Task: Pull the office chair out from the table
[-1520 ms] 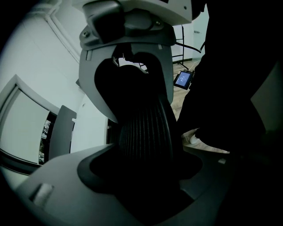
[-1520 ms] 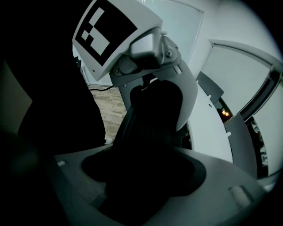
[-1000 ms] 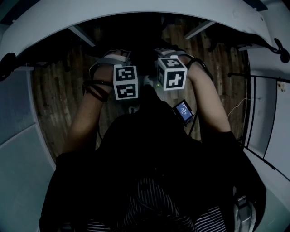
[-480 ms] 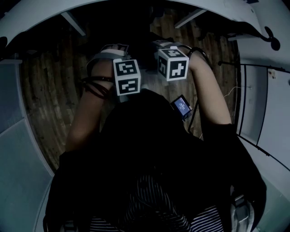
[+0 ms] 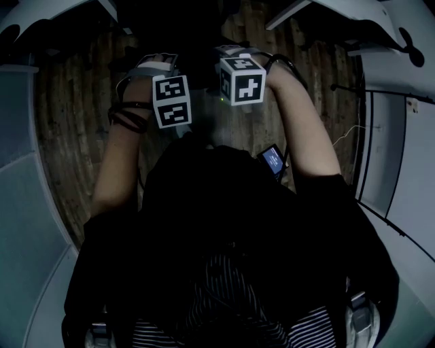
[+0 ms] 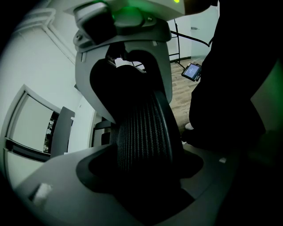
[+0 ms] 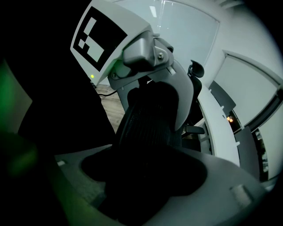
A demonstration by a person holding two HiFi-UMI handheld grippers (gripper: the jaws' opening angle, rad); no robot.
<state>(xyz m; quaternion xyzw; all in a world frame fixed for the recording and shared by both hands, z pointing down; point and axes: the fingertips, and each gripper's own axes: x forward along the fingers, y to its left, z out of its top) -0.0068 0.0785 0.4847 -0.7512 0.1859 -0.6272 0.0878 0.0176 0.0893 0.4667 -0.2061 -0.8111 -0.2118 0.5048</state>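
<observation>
Plainly, the left gripper (image 6: 143,128) and the right gripper (image 7: 148,132) each have their jaws spread wide and clamped over the black mesh back of the office chair (image 6: 137,150), which fills the gap between them. In the head view the chair is a dark shape at upper centre, under both grippers, just below the white table (image 5: 319,8) rim.

The white tabletop (image 5: 319,8) curves across the far side. Pale panels (image 5: 20,170) stand close left and right. Bare wood floor (image 5: 75,136) lies open on both sides of the chair back (image 6: 141,132)
</observation>
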